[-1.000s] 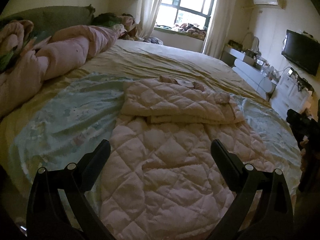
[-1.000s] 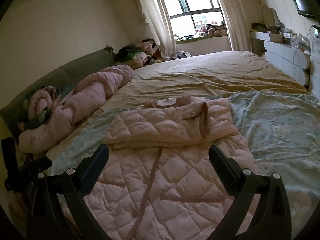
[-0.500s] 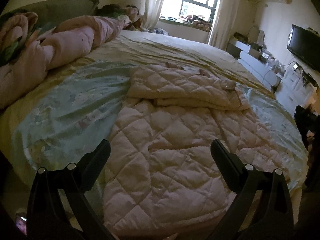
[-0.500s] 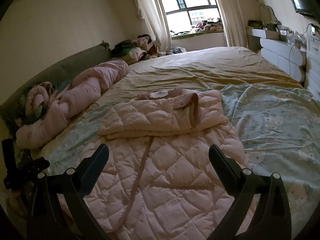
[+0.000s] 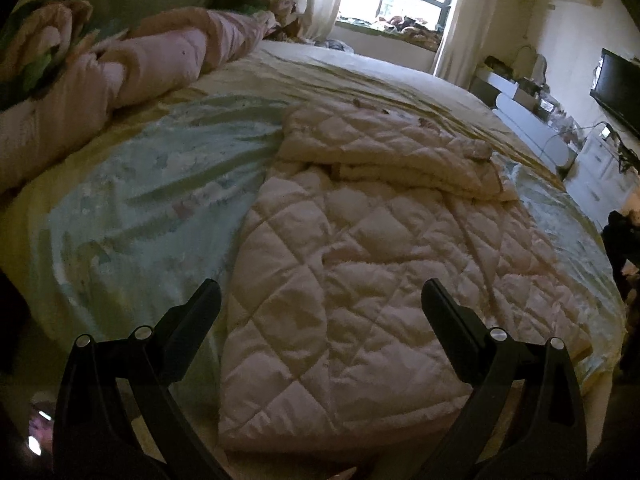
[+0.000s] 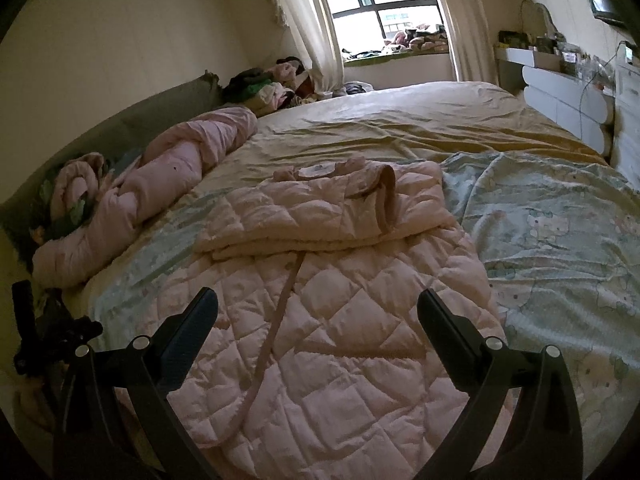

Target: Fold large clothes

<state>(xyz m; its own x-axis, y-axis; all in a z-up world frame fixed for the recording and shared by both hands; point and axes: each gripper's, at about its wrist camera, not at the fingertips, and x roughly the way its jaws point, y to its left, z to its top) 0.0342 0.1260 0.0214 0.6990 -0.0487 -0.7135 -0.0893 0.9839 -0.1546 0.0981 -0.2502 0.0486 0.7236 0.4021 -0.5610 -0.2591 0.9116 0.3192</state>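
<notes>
A large pale pink quilted coat (image 5: 360,264) (image 6: 332,312) lies flat on the bed, its upper part folded down into a thick band (image 5: 384,148) (image 6: 320,216) across the far end. A pink trim strip (image 6: 276,328) runs down its middle. My left gripper (image 5: 320,300) hangs open above the coat's lower left part, nothing between its fingers. My right gripper (image 6: 318,308) is open too, above the coat's lower half, holding nothing. The other gripper shows as a dark shape at the left edge (image 6: 48,332) of the right wrist view.
A light blue printed sheet (image 5: 152,208) (image 6: 560,232) lies under the coat on a yellow bedspread (image 6: 420,120). A rolled pink duvet (image 5: 120,72) (image 6: 152,184) lies along the green headboard. White drawers (image 6: 560,92), a television (image 5: 620,84) and a window (image 6: 384,4) stand beyond.
Both grippers have pulled back and risen from the coat, so more of its lower hem and the bed's near edge shows. The coat has not moved.
</notes>
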